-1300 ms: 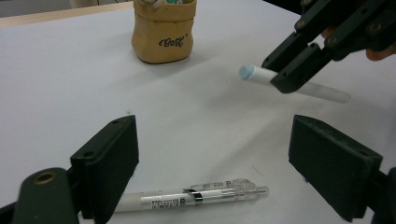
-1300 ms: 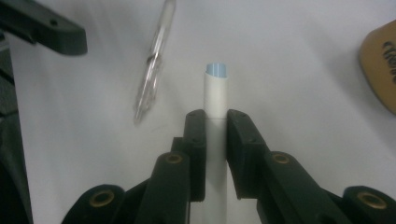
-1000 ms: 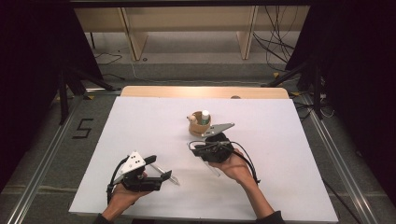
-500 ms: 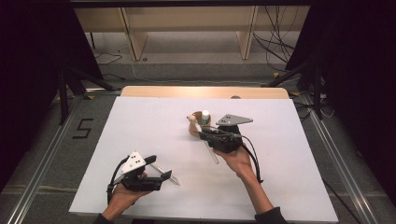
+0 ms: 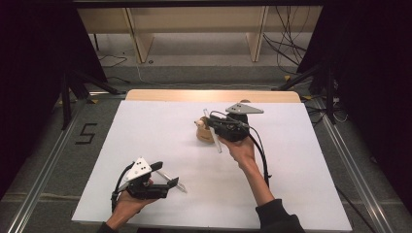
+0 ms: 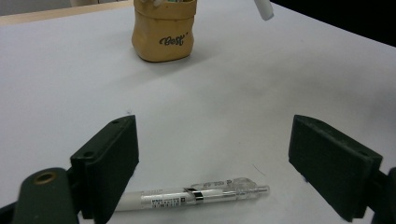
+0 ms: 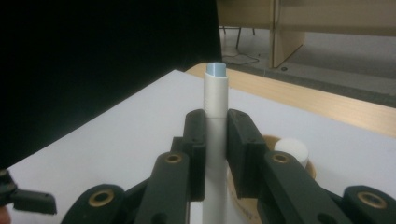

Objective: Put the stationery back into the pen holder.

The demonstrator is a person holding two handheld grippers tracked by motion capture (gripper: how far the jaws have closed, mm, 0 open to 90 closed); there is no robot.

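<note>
My right gripper (image 5: 214,127) is shut on a white marker (image 7: 215,100) with a pale blue end. It holds the marker above the table, right beside and over a tan holder cup (image 5: 203,136). In the right gripper view the cup's rim (image 7: 270,140) shows just behind the jaws, with a white round cap (image 7: 291,150) inside it. My left gripper (image 6: 212,144) rests near the table's front left with its jaws wide open. A clear-and-white pen (image 6: 191,197) lies flat on the table between those jaws, untouched. The tan cup (image 6: 163,30) stands farther off in that view.
A white sheet (image 5: 160,131) covers the table, with a wooden strip (image 5: 160,95) along the far edge. Wooden furniture legs and cables stand on the floor beyond. Dark stands flank the table on both sides.
My right gripper has risen and moved away from the person toward the tan cup, carrying the white marker. The left gripper and the pen have stayed put.
</note>
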